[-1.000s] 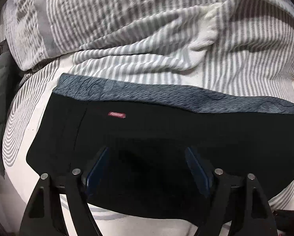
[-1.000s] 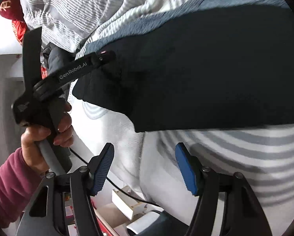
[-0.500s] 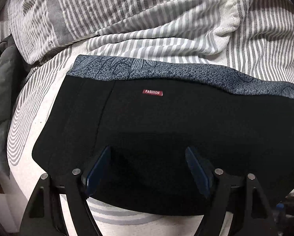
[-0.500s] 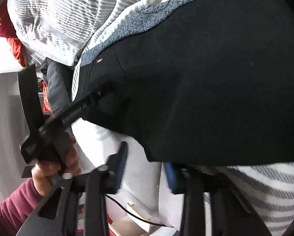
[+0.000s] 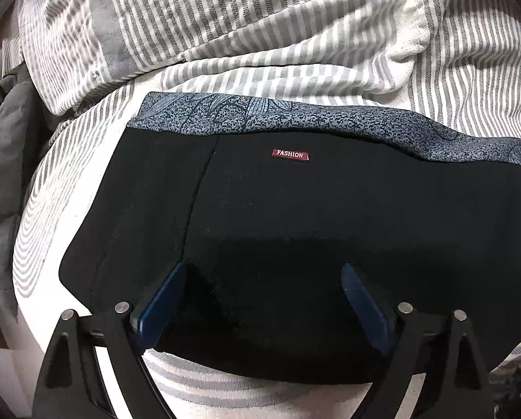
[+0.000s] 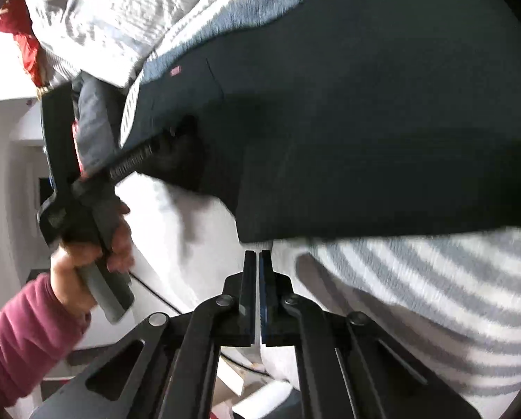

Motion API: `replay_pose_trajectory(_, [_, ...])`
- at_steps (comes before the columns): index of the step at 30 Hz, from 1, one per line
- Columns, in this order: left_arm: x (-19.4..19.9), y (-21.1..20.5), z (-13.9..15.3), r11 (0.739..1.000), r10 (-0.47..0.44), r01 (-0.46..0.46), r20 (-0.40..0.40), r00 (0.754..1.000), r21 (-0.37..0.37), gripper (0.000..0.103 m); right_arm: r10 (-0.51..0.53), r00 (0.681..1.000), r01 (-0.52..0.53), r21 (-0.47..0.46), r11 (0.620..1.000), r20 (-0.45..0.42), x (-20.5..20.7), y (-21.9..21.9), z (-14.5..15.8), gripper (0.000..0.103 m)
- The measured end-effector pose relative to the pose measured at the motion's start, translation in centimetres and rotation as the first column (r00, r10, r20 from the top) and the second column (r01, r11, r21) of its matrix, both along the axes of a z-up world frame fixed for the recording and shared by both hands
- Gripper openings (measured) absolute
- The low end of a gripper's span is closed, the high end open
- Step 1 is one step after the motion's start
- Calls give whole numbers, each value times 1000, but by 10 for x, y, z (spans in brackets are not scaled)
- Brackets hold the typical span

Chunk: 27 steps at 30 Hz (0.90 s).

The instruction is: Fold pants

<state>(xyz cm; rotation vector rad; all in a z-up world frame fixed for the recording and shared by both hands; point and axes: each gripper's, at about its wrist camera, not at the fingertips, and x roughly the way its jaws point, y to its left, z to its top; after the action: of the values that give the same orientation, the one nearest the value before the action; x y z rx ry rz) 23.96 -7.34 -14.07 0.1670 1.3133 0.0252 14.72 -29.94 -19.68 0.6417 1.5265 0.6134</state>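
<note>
Left wrist view looks almost straight down on the black pants (image 5: 295, 230), which lie folded on a bed with a grey-and-white striped sheet (image 5: 246, 80). The patterned grey-blue waistband (image 5: 295, 118) is at the far edge, and a small red label (image 5: 290, 154) sits just under it. The left gripper (image 5: 262, 296) hangs over the near part of the pants with its blue pads wide apart; its jaws have just been opening, and the cloth lies under them, not pinched between them. In the right wrist view, the right gripper (image 6: 258, 300) has its two fingers pressed together with nothing between them, just in front of the near corner of the pants. A hand (image 6: 86, 244) in a dark red sleeve (image 6: 19, 349) holds the other tool at the left. I judge the fabric to be soft, light and a little thick, so it will sag and slide if lifted by one point only. A good place to take hold is probably the near folded edge, at both corners, pinching all layers together, so the fold stays straight. The waistband looks firmer and could also serve.
</note>
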Motion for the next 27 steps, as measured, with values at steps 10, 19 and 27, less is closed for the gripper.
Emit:
replay_pose_trajectory(10, [10,-48,35,994,-80,82,27,996,-71,92,-42,985,77,-212,974,165,23,-68,73,52])
replay_pose_trajectory(19, [66,-73,6,997,-64,64,13,998,-42,92,-142,972,215,-469,857,186,47,-143,56,51])
replay_pose_trajectory(27, [66,-74,-19,992,-106,108,-41,994,68,92,-221,962,265,-359,895,161,46,-171,46,58])
